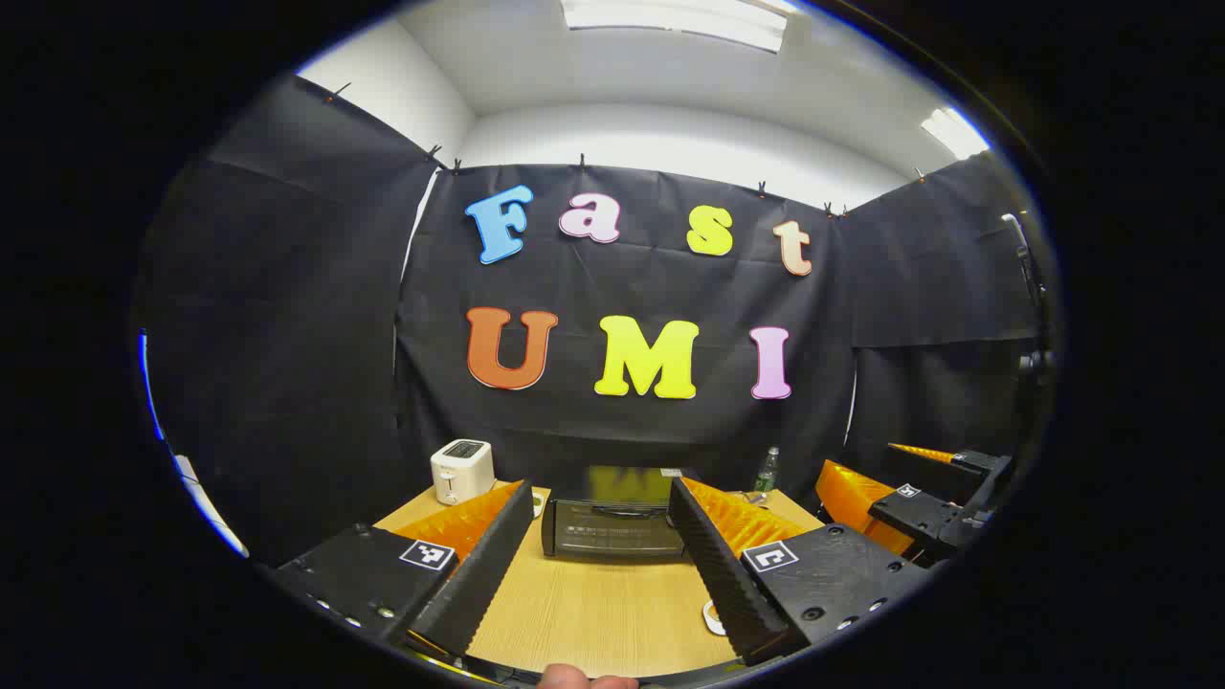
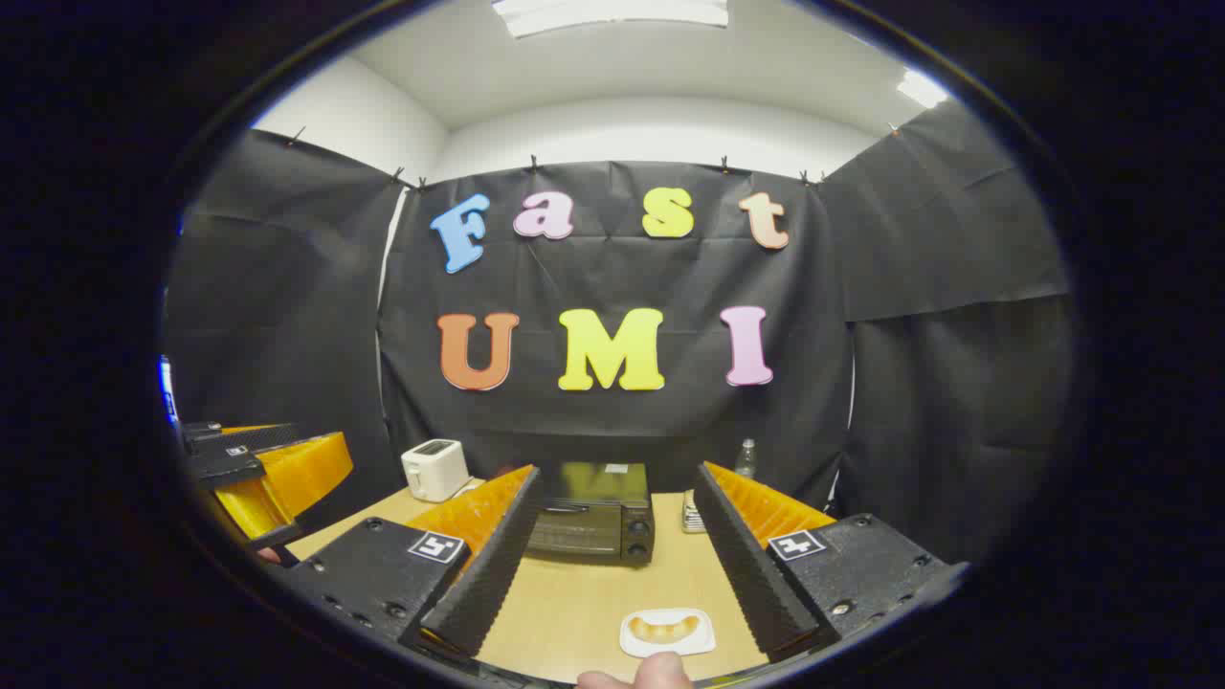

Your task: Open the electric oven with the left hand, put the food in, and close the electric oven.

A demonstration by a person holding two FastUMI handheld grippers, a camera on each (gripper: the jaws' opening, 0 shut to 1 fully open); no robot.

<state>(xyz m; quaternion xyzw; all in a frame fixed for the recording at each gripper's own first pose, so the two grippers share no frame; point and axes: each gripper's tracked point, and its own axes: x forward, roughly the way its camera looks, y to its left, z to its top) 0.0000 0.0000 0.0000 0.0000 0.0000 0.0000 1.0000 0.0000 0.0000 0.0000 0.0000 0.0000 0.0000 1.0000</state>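
A black electric oven stands at the back of the wooden table with its door closed. The food, a golden pastry on a small white tray, lies near the table's front edge; a sliver of the tray shows beside my left gripper's right finger. My left gripper hovers open above the table, facing the oven. My right gripper is open too, above and just behind the tray. Nothing sits between either pair of fingers.
A white toaster stands at the table's back left. A bottle stands to the oven's right, by a small stack. The other gripper shows at the right and at the left.
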